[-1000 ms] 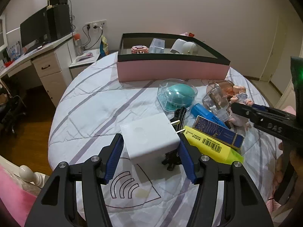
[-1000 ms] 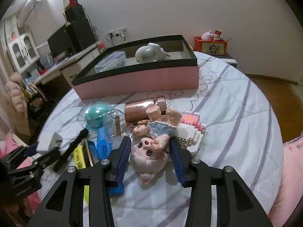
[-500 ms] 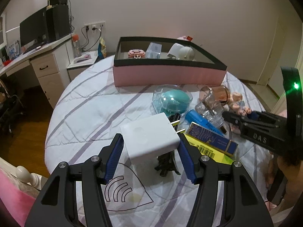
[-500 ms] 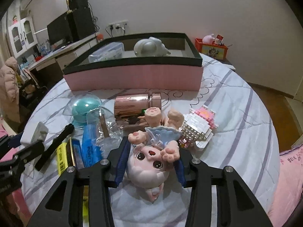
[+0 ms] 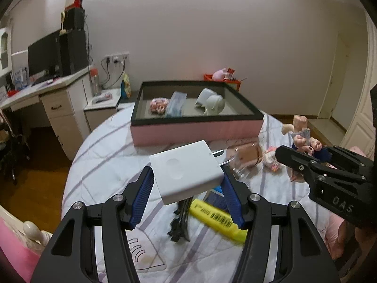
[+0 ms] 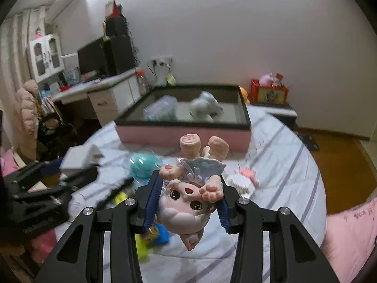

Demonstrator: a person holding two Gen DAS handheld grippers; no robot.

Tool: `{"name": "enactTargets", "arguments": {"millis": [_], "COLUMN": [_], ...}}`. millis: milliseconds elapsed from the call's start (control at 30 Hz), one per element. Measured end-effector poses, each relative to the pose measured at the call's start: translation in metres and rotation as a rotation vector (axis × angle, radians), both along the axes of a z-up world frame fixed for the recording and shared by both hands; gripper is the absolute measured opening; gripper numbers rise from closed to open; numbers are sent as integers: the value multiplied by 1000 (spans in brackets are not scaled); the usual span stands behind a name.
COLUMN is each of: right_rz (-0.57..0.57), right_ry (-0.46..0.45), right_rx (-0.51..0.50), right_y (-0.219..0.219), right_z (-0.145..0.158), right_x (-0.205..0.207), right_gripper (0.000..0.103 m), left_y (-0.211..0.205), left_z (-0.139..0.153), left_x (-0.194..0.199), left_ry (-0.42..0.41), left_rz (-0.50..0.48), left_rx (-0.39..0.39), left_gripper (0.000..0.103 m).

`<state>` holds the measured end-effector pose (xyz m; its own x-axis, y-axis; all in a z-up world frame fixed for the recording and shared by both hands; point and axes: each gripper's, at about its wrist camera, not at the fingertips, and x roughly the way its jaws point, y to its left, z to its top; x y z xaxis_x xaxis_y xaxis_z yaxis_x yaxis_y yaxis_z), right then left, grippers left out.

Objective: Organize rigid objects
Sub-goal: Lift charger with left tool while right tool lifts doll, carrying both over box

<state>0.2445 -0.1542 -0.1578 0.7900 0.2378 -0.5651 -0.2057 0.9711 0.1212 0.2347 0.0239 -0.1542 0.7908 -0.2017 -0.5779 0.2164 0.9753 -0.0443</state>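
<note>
Two tools carry loads, the left tool (image 5: 187, 188) pinching a white charger (image 5: 186, 173) and the right tool (image 6: 187, 199) a doll (image 6: 188, 200), lifted clear; next, over the far pink box (image 5: 198, 132) and release.

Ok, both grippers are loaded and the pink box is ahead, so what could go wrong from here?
1. The white square charger is pinched only at its near edges by the left gripper; it may pivot out.
2. The upside-down pink doll figurine hangs by its head in the right gripper; it might slip.
3. The pink box with black rim already holds items; dropping could knock them.
</note>
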Motion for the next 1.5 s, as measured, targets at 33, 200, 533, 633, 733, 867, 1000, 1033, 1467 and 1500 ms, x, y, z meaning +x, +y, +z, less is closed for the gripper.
{"name": "enactTargets", "arguments": {"millis": [33, 200, 533, 633, 733, 867, 1000, 1033, 1467, 1500], "right_rz": [10, 38, 40, 42, 43, 41, 41, 42, 36, 36], "right_ry": [-11, -65, -147, -159, -168, -180, -186, -185, -72, -49], "right_rx": [-2, -12, -12, -14, -13, -15, -25, -27, -149, -151], "right_y": [2, 11, 11, 12, 10, 7, 3, 2, 0, -2], "right_z": [5, 21, 48, 52, 56, 61, 66, 67, 46, 41], "right_x": [-1, -8, -7, -6, -3, 4, 19, 24, 150, 159], "right_gripper": [44, 44, 44, 44, 44, 44, 44, 44, 44, 44], "left_y": [-2, -7, -15, -17, -17, -23, -31, -33, -60, -61], "left_z": [4, 23, 56, 61, 64, 70, 76, 78, 46, 39], "left_x": [-1, -6, -6, -3, 0, 10, 28, 37, 193, 202], "left_ry": [-11, -66, -148, -164, -173, -189, -206, -205, -23, -4], "left_rz": [4, 21, 71, 78, 78, 72, 61, 57, 2, -5], "left_rx": [3, -2, 16, 27, 29, 48, 71, 72, 112, 112], "left_gripper": [59, 59, 59, 59, 59, 59, 59, 59, 59, 59]}}
